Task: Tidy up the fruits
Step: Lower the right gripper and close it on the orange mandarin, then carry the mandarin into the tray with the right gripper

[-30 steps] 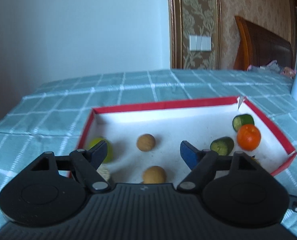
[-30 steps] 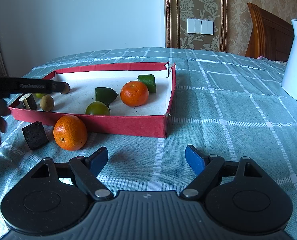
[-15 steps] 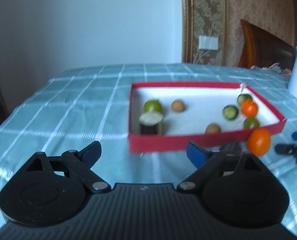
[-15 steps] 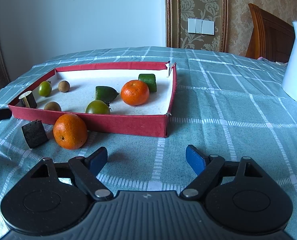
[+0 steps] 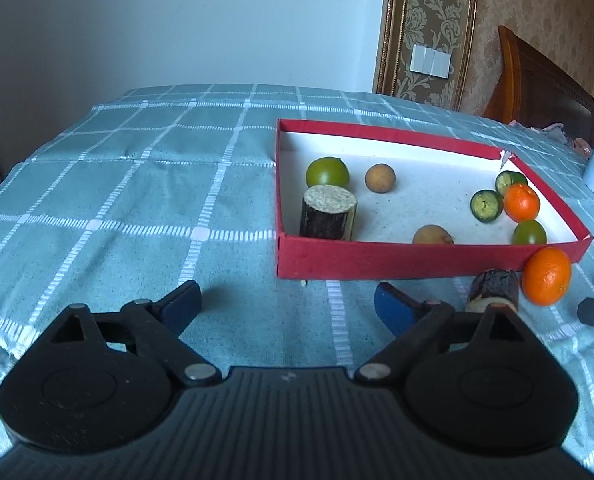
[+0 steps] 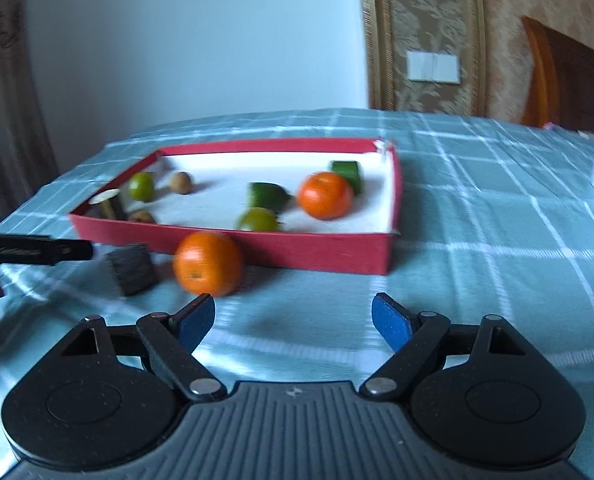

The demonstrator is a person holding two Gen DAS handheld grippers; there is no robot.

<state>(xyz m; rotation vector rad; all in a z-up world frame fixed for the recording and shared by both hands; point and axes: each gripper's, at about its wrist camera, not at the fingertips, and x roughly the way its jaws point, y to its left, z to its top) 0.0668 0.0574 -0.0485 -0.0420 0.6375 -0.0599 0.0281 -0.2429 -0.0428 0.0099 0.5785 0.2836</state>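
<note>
Risk sits with the loose orange [image 6: 208, 263], outside the red tray [image 6: 389, 216] against its near wall; round, it may roll from a glancing pad. Right gripper [image 6: 293, 322] is spread and empty; left gripper [image 5: 287, 306] is opening, nothing between its jaws.

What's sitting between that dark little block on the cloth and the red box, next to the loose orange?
Nothing: in the right wrist view, only bare checked tablecloth separates the dark block from the red box. The loose orange sits beside the block.

Table: my checked teal cloth [image 5: 137, 184] covered it.
On it: red tray [image 5: 417, 258] at 1 o'clock; orange [image 5: 546, 282] and dark log piece [image 5: 495, 286] touching at 3.
</note>
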